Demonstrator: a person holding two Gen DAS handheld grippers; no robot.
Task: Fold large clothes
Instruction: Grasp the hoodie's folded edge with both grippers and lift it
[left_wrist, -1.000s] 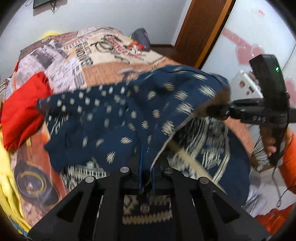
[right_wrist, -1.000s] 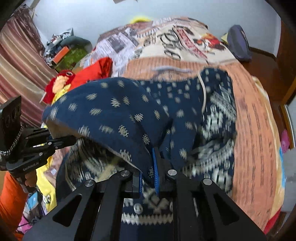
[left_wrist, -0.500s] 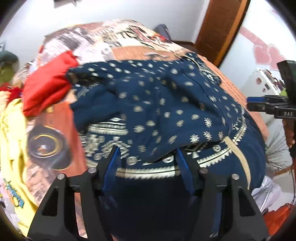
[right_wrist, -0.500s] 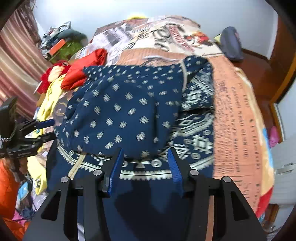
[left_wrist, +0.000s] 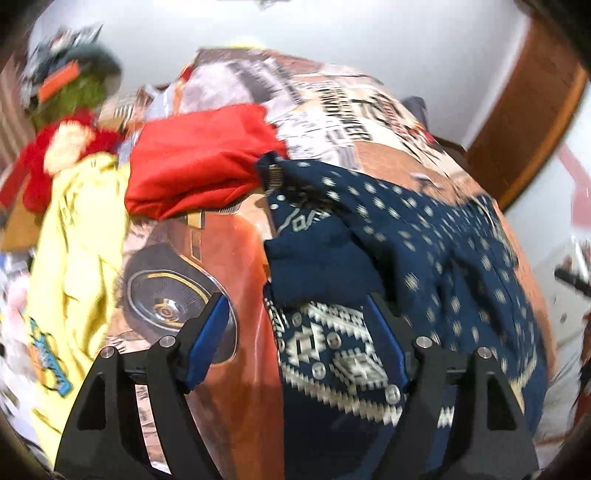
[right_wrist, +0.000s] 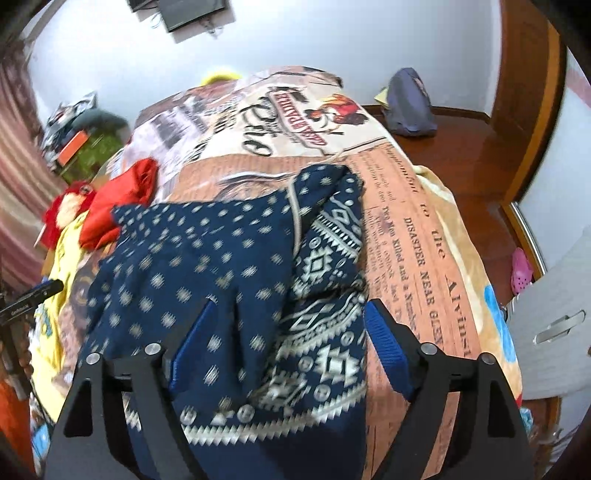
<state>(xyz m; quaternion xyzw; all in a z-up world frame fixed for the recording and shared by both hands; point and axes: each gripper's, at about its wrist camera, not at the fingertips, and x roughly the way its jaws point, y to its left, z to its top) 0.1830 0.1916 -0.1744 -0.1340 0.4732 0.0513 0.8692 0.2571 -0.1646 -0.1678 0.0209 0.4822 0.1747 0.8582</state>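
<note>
on the bed (right_wrist: 417, 236), spread with a newspaper-print cover, lies the navy patterned garment (right_wrist: 229, 266), its dotted upper part folded down over the banded lower part, a pale cord running along one fold. the left gripper (left_wrist: 295, 325) hangs over the garment's left edge with its jaws opening, blue pads well apart; cloth and bare bedcover show beneath, nothing pinched. the right gripper (right_wrist: 291, 332) hangs over the garment's near right part, jaws also opening, the fabric under them but free of the pads. a red garment (left_wrist: 199, 162) lies touching the navy one's far left corner, a yellow garment (left_wrist: 77, 251) just beside it at the bed's left edge. a dark blue bag (right_wrist: 408, 103) sits on the wooden floor beyond the bed.
</note>
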